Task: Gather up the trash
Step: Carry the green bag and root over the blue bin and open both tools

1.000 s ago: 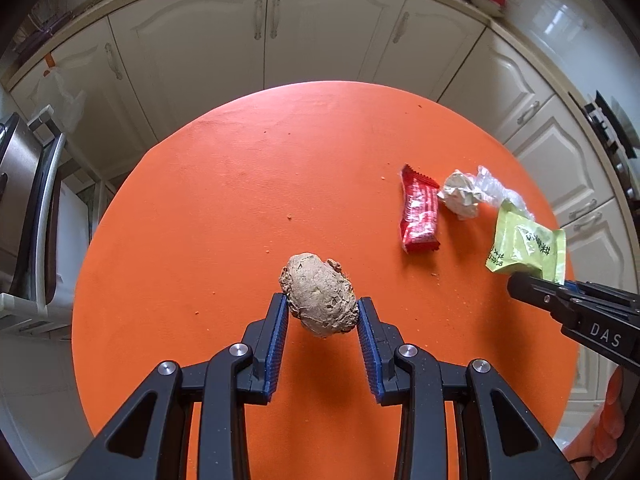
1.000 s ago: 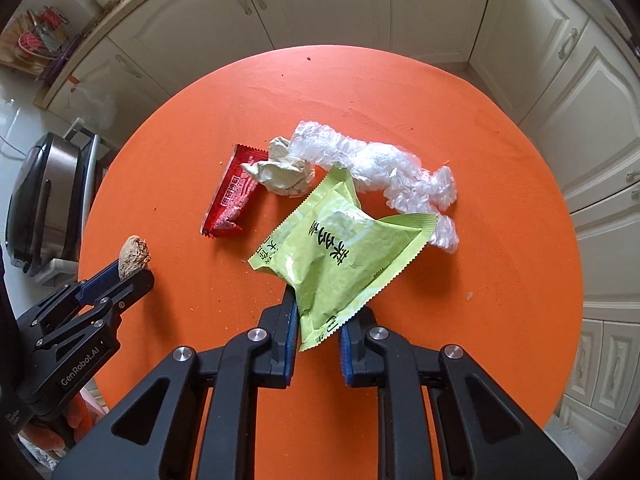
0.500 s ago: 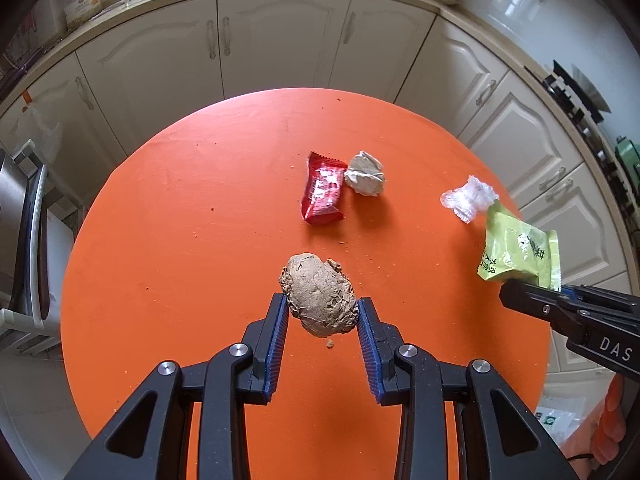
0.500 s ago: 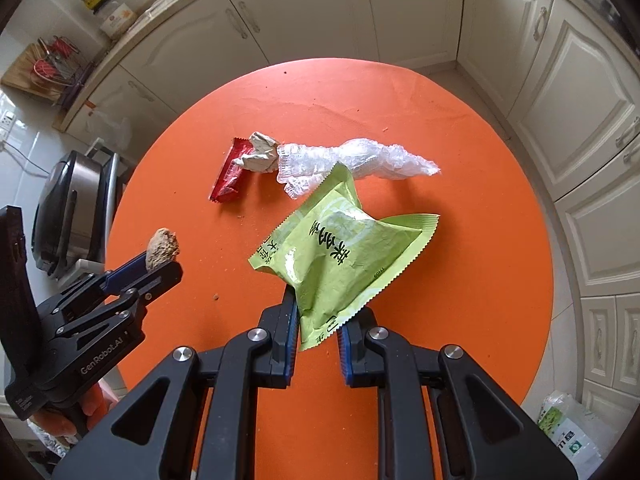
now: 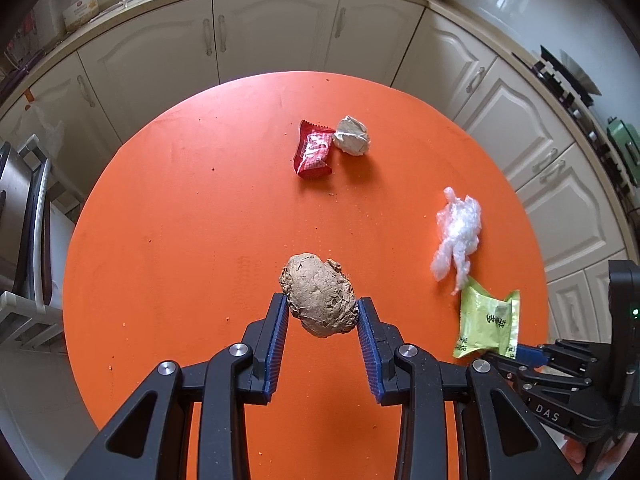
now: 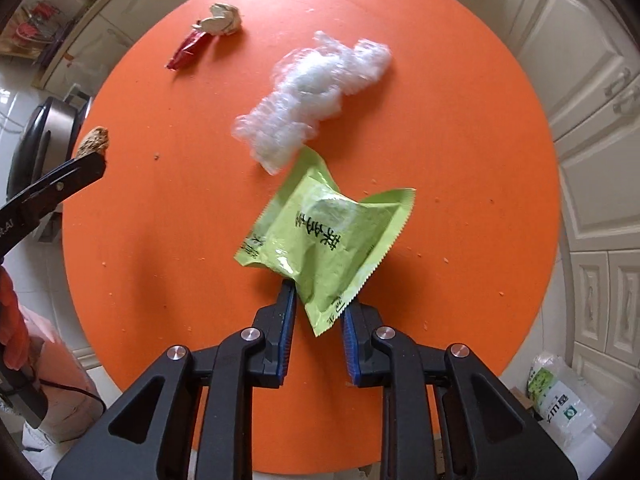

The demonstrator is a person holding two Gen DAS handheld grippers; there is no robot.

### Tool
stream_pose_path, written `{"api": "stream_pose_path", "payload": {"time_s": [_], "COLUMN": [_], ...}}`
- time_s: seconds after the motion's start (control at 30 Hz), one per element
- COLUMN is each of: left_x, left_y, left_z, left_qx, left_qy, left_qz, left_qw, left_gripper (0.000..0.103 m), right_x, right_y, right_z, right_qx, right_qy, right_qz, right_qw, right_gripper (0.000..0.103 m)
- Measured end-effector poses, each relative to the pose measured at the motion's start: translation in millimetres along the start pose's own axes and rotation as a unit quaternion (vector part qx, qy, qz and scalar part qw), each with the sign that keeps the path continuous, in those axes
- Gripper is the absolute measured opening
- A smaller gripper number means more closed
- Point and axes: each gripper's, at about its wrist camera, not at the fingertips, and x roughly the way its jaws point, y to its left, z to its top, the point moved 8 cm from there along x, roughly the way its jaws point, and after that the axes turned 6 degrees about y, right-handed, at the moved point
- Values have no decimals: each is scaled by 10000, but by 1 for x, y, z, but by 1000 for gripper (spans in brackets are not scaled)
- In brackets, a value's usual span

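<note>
My left gripper (image 5: 320, 312) is shut on a brown crumbly lump (image 5: 318, 294), held above the round orange table (image 5: 180, 220). The jaws of my right gripper (image 6: 320, 312) are opening; a corner of the green snack packet (image 6: 324, 240) still hangs between the fingers, loose of the pads. From the left wrist view the packet (image 5: 488, 320) hangs at the right gripper's tip (image 5: 532, 354) by the table's right edge. Crumpled clear plastic (image 6: 312, 96) lies just beyond it. A red wrapper (image 5: 313, 150) and a paper ball (image 5: 352, 136) lie together farther back.
Cream cabinet doors (image 5: 276, 28) curve round the table's far side. A steel appliance (image 5: 16, 200) stands to the left. A white plastic bag with green print (image 6: 560, 400) sits on the floor at the table's near right. A person's hand (image 6: 12, 336) holds the left gripper.
Both grippers have drawn back towards the table's near right edge with their loads. The clear plastic has come away from the paper ball, trailing the packet. The right jaws have widened slightly.
</note>
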Motion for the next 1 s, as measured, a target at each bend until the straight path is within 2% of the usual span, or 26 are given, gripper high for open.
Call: {"api": "stream_pose_path", "payload": {"time_s": [0.03, 0.07, 0.17, 0.27, 0.37, 0.6, 0.67, 0.77, 0.83, 1.0], "left_x": [-1, -3, -5, -8, -10, -9, -7, -7, -7, -11], "left_y": [0, 0, 2, 5, 7, 14, 14, 12, 8, -12], "left_z": [-2, -4, -10, -14, -15, -19, -19, -18, -17, -13], "left_qx": [12, 25, 65, 60, 48, 49, 26, 41, 79, 252], "left_qy": [-4, -5, 5, 18, 11, 43, 61, 67, 50, -10], "left_qz": [-5, -15, -57, -77, -165, -171, -164, -152, -155, -186], "left_qw": [10000, 10000, 10000, 10000, 9999, 9998, 9998, 9999, 9998, 9995], "left_gripper": [31, 31, 31, 31, 31, 31, 31, 31, 31, 31], "right_x": [-4, -8, -28, -34, -24, 20, 18, 14, 5, -21], "right_y": [-3, -5, -10, -6, 0, 13, 17, 20, 18, 3], "right_z": [-1, 0, 8, 20, 29, 30, 32, 30, 28, 19], "right_qx": [77, 172, 474, 569, 588, 443, 236, 86, 117, 236], "right_qy": [-78, -170, -573, -724, -600, -159, -292, -329, -438, -746], "right_qz": [23, 84, 153, 139, -155, -393, -622, -649, -577, -483], "right_qw": [9999, 9997, 9971, 9957, 9963, 9981, 9974, 9973, 9973, 9958], "right_gripper": [38, 54, 77, 83, 83, 85, 59, 35, 29, 28]}}
